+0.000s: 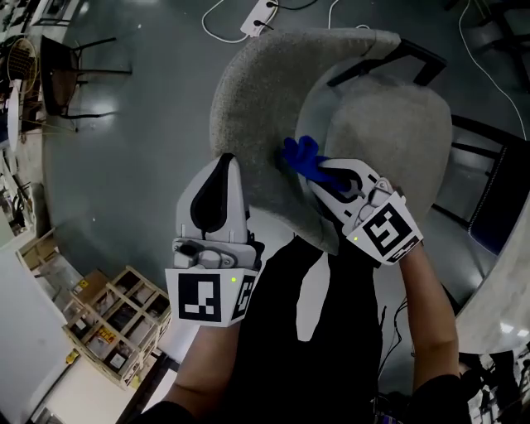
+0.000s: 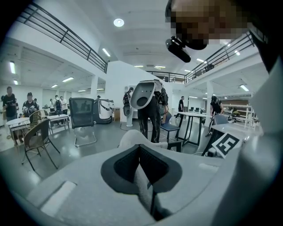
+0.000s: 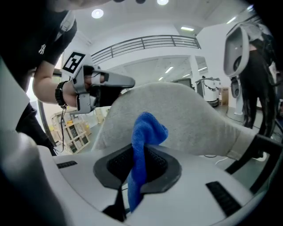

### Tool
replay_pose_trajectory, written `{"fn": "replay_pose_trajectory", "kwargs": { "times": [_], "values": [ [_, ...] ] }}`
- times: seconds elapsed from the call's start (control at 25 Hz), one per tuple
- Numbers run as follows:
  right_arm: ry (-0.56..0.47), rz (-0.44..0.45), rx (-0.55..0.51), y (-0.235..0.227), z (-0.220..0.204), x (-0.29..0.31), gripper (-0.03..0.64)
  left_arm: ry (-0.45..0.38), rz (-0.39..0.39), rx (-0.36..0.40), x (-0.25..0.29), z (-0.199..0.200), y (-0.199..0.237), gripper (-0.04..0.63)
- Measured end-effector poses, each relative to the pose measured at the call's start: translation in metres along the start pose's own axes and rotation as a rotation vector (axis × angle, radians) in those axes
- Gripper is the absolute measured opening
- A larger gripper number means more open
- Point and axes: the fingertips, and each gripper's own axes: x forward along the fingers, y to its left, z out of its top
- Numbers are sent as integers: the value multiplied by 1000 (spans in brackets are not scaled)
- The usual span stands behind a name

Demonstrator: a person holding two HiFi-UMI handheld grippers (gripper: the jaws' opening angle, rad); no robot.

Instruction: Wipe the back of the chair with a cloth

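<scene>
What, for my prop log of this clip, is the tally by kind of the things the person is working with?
Grey chair: 1
Blue cloth: 1
Hand-held grippers: 2 (left hand-held gripper at the chair back's edge, right hand-held gripper clamping the cloth)
Total: 4

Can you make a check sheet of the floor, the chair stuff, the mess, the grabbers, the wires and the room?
Surface: shiny grey floor.
Job's things: grey chair; blue cloth by its back.
Clutter: wooden crates on the floor.
Grippers: left gripper shut on the chair's top edge; right gripper shut on the cloth.
Cables: white cable and power strip on the floor.
Surroundings: black chair; people at tables far off.
</scene>
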Motion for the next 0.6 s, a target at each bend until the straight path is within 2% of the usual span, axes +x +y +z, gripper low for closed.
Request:
{"fn": "replay_pose_trajectory", "kwargs": {
  "times": [0.4, 0.6],
  "values": [
    [-89, -444, 183, -140, -10, -40, 60, 7, 17, 28, 15, 6, 5, 9],
    [-119, -577, 226, -191, -23, -31, 60, 2, 17, 59, 19, 5, 2, 9]
  ]
}}
